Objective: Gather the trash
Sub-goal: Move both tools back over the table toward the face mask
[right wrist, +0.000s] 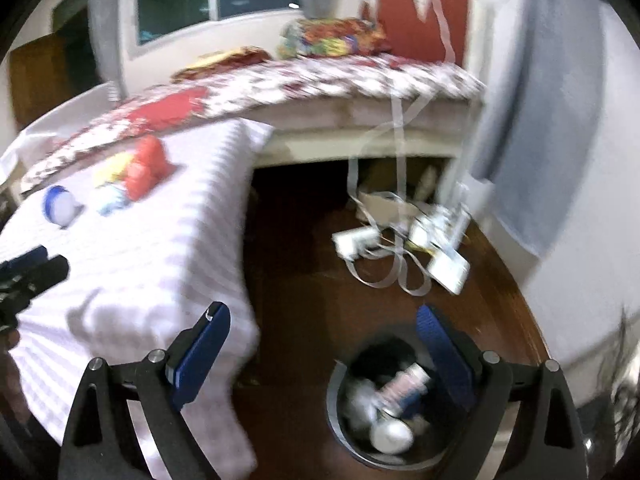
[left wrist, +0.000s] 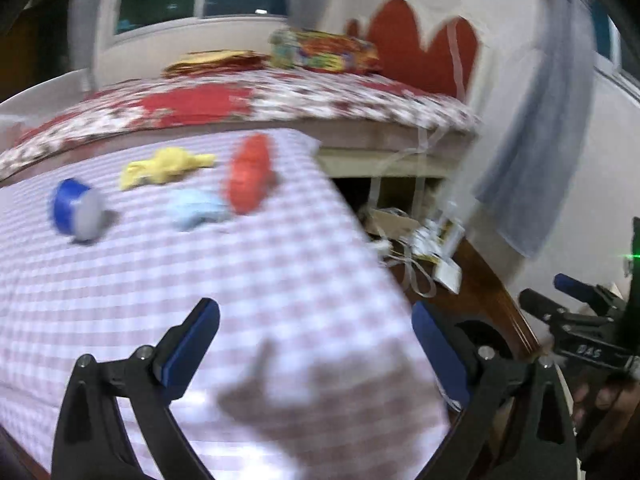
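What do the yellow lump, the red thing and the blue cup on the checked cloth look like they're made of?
Yellow lump: likely crumpled paper or thin plastic, going by its creased, irregular folds. Red thing: smooth, slightly glossy, possibly plastic packaging; blur leaves it open. Blue cup: probably plastic or coated paper, with an even rim and a pale end.

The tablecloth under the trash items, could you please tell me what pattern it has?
The tablecloth is a pink-and-white gingham check, clearest in the left wrist view.
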`<state>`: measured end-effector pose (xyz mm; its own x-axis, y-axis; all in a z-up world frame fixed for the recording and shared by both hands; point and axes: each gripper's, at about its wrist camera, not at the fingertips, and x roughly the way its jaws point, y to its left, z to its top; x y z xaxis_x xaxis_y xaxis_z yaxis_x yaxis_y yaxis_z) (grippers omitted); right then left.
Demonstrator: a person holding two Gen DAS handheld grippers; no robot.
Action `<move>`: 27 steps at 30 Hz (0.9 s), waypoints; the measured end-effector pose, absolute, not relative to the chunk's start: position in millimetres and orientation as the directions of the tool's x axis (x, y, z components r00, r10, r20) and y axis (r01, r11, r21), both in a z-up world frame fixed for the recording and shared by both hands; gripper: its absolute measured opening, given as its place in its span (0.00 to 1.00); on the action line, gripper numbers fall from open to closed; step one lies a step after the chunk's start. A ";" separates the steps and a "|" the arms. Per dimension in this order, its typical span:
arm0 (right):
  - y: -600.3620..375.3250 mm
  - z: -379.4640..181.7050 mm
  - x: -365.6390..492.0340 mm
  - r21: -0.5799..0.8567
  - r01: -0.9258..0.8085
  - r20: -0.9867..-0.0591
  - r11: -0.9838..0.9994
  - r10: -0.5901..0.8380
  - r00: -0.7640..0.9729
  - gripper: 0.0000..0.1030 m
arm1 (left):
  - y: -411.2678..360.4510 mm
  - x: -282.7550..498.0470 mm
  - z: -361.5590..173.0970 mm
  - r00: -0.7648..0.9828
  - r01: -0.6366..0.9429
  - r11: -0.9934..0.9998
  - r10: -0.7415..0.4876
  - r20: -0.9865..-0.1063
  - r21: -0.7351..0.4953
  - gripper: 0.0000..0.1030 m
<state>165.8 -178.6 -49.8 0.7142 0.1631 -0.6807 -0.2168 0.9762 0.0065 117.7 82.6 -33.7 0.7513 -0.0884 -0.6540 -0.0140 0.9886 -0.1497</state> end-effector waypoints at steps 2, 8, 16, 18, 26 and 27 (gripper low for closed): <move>-150.7 -43.5 171.9 0.003 -0.261 -0.671 0.965 0.195 0.715 0.93 | 111.1 115.5 -33.6 0.760 -0.076 0.986 -0.040 -0.649 -0.150 0.95; -71.7 -19.9 184.7 -0.013 -0.376 -0.643 0.927 0.280 0.713 0.93 | 176.9 113.2 -38.0 0.759 -0.230 0.963 0.089 -0.645 -0.138 0.95; 1.0 -12.4 207.6 -0.020 -0.449 -0.639 0.893 0.334 0.693 0.93 | 246.2 110.2 -43.8 0.744 -0.338 0.937 0.206 -0.635 -0.092 0.94; 14.3 -14.5 216.0 -0.011 -0.452 -0.644 0.892 0.340 0.685 0.93 | 259.9 111.9 -44.4 0.741 -0.351 0.933 0.228 -0.631 -0.075 0.95; 54.5 -27.7 238.1 -0.016 -0.468 -0.658 0.884 0.343 0.670 0.93 | 303.9 130.2 -53.4 0.724 -0.382 0.924 0.281 -0.629 -0.027 0.95; 58.1 -30.0 242.3 -0.010 -0.465 -0.661 0.885 0.343 0.667 0.93 | 306.7 132.6 -54.9 0.723 -0.379 0.925 0.282 -0.631 -0.021 0.95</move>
